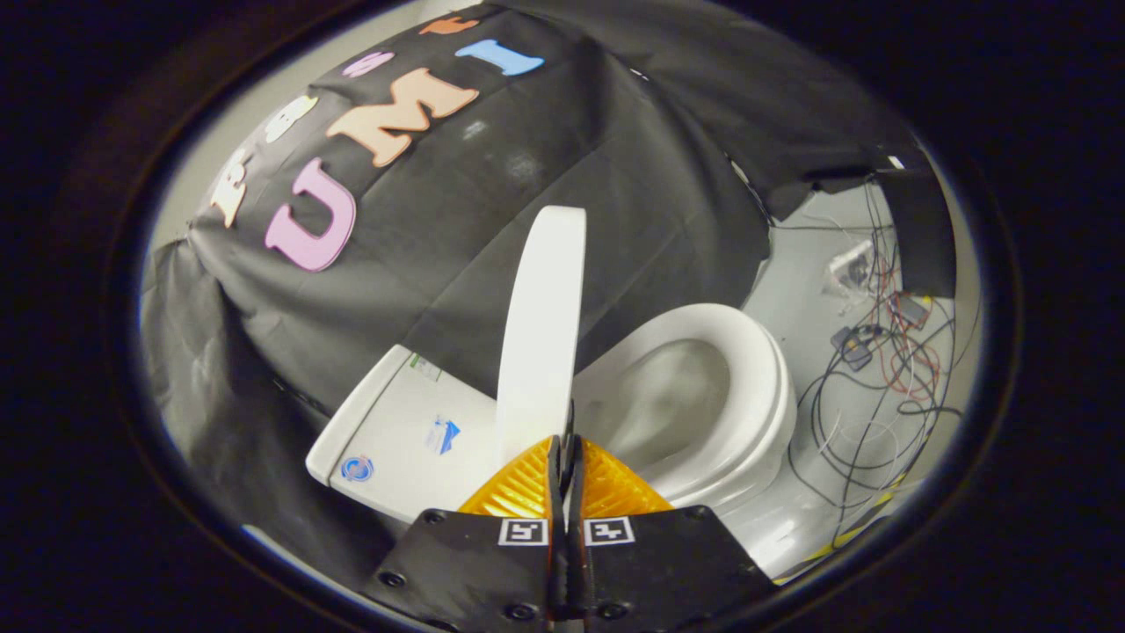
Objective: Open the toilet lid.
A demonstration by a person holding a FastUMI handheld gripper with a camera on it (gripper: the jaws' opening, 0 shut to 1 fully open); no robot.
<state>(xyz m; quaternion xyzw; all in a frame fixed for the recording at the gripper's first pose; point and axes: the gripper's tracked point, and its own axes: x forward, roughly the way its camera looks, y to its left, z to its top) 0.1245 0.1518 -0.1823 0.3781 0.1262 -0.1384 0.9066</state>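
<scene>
Jaws were pressed nearly together at the bottom centre of the frame, the gripper (563, 448) pinching the near edge of the toilet lid (542, 325), which ran up between the fingertips. Lid stood close to upright, edge-on to the camera, rising through the centre of the frame against the black cloth wall (668, 167). Tank (395, 422) sat at lower left of the lid; seat (747, 352) and open bowl (668, 396) lay at right of centre. Loose cables (879, 369) were on the floor at far right.

Judgement: task nearly done. To finish well, ease the lid back toward the tank until it rests, follow the hinge arc, then release; letting go early risks it falling forward.

Lid looked white, smooth, thin and rigid, with a rounded top edge.
</scene>
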